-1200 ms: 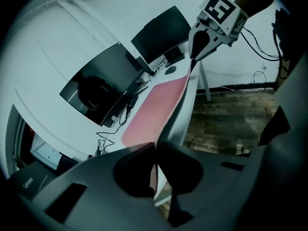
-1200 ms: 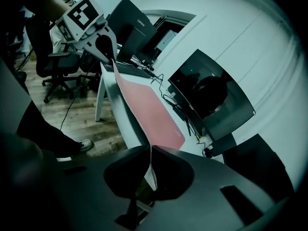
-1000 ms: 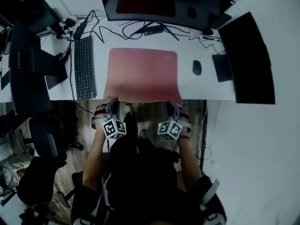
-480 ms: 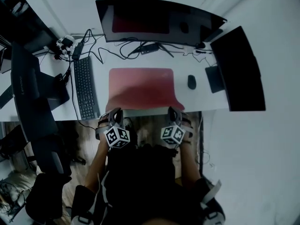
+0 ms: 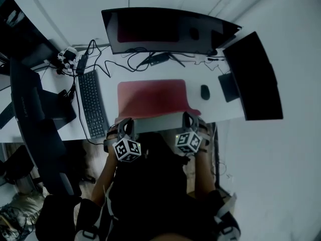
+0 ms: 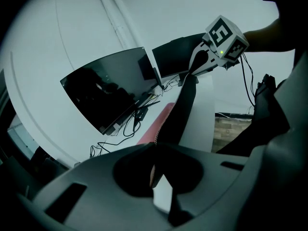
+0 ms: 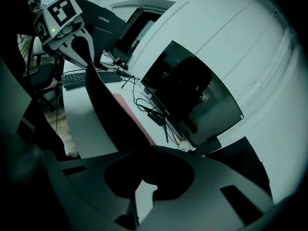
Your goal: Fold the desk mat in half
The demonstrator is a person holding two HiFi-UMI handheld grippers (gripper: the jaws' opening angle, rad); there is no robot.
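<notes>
The red desk mat [image 5: 153,97] lies on the white desk [image 5: 220,109] in front of the curved monitor. Its near edge is lifted and curls back, so a strip of grey underside [image 5: 155,123] shows. My left gripper [image 5: 125,128] is shut on the mat's near left corner, my right gripper [image 5: 189,120] on the near right corner. In the left gripper view the raised mat [image 6: 180,107] runs as a dark band from my jaws to the other gripper's marker cube [image 6: 224,35]. From the right gripper view, the mat [image 7: 110,114] stretches towards the left gripper's cube [image 7: 60,13].
A black keyboard [image 5: 93,103] lies left of the mat, a mouse [image 5: 204,92] and a small dark pad [image 5: 228,87] right of it. Behind are the curved monitor [image 5: 165,31], cables [image 5: 150,59] and a second dark screen [image 5: 253,77]. A dark computer [image 5: 30,104] stands at the left.
Both grippers have risen and moved towards the monitor, carrying the mat's near edge. The edge has left the desk front and the grey underside has come into view.
</notes>
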